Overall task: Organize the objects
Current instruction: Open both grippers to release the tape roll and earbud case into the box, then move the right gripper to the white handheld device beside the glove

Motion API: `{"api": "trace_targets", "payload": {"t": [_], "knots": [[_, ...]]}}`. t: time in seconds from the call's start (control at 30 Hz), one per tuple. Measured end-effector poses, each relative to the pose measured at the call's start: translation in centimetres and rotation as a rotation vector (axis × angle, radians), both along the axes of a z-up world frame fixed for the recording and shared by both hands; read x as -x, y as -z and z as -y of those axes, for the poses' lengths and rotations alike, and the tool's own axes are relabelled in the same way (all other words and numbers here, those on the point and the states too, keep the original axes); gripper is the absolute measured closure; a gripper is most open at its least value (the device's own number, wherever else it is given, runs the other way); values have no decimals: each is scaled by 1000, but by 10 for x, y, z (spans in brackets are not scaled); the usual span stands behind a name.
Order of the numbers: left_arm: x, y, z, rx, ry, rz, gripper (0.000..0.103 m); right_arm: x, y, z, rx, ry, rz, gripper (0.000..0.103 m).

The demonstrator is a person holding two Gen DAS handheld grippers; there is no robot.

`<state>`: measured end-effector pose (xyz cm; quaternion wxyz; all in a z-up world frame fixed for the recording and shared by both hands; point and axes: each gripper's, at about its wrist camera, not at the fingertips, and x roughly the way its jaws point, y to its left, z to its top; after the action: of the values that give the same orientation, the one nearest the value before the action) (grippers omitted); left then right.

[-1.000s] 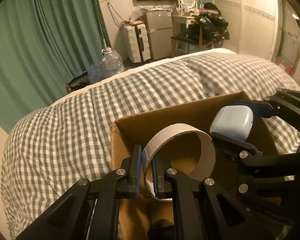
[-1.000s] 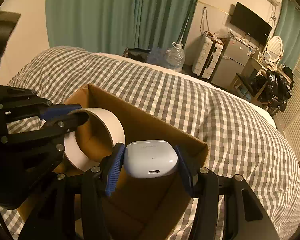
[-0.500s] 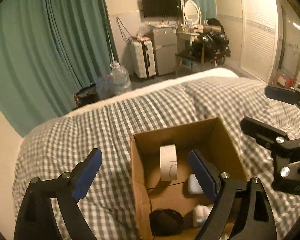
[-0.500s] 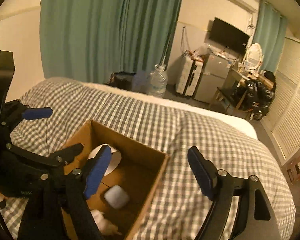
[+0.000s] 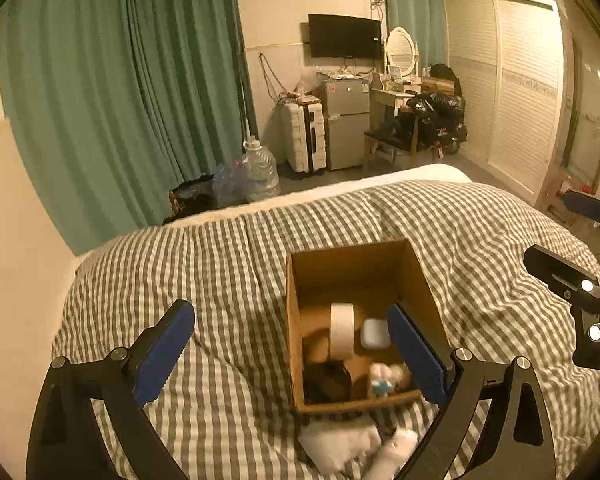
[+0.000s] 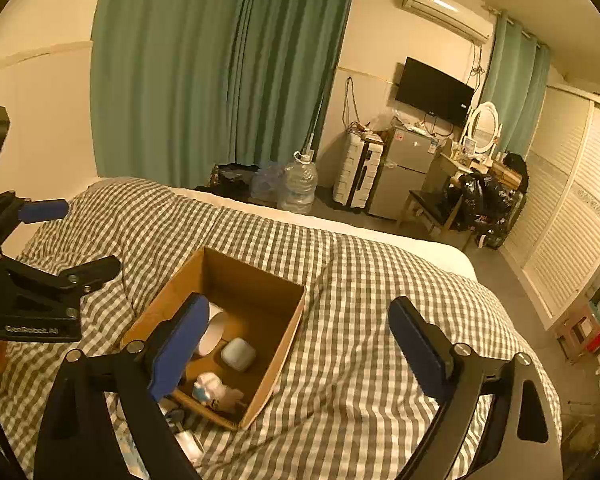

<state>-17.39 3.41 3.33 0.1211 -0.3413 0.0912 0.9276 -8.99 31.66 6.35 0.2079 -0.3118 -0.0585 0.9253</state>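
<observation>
An open cardboard box (image 5: 364,258) sits on the checked bed cover. Inside it a white tape roll (image 5: 342,328) stands on edge beside a pale earbud case (image 5: 375,334). A dark object (image 5: 326,380) and a small white-and-blue toy (image 5: 386,378) lie nearer me. My left gripper (image 5: 288,320) hovers above and short of the box, its jaws opening wide with nothing held. The right wrist view shows the box (image 6: 256,276), roll (image 6: 212,334), case (image 6: 239,354) and toy (image 6: 216,392). My right gripper (image 6: 300,312) is also opening, holding nothing.
The bed cover (image 5: 220,264) spreads around the box. White crumpled items (image 5: 340,446) lie on it at the box's near side. Beyond the bed stand water bottles (image 5: 260,172), a suitcase (image 5: 304,140), a small fridge (image 5: 346,124) and a cluttered chair (image 5: 432,124).
Both grippers let go: the tape roll and the earbud case now rest in the box. Both sets of jaws opened wide, and both grippers rose and drew back from the box.
</observation>
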Motion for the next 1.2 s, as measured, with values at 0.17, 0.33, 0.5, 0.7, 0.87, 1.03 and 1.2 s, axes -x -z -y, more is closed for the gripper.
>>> {"api": "trace_targets", "payload": {"t": [0.17, 0.33, 0.5, 0.7, 0.87, 1.03, 1.2], "knots": [[-24, 7, 10, 10, -26, 20, 3, -11, 9, 13, -1, 26, 17, 4], [-43, 16, 15, 14, -39, 12, 3, -21, 23, 22, 23, 7, 29, 3], [-56, 32, 21, -2, -61, 43, 2, -27, 40, 32, 47, -29, 61, 3], [-63, 66, 31, -16, -105, 97, 2, -35, 73, 34, 88, -37, 100, 3], [-60, 100, 37, -32, -140, 169, 2, -38, 115, 30, 156, -32, 166, 3], [-58, 131, 32, -29, -139, 213, 2, -39, 153, 31, 213, -26, 224, 3], [-58, 155, 19, 21, -105, 229, 2, -30, 190, 32, 242, 11, 283, 3]]}}
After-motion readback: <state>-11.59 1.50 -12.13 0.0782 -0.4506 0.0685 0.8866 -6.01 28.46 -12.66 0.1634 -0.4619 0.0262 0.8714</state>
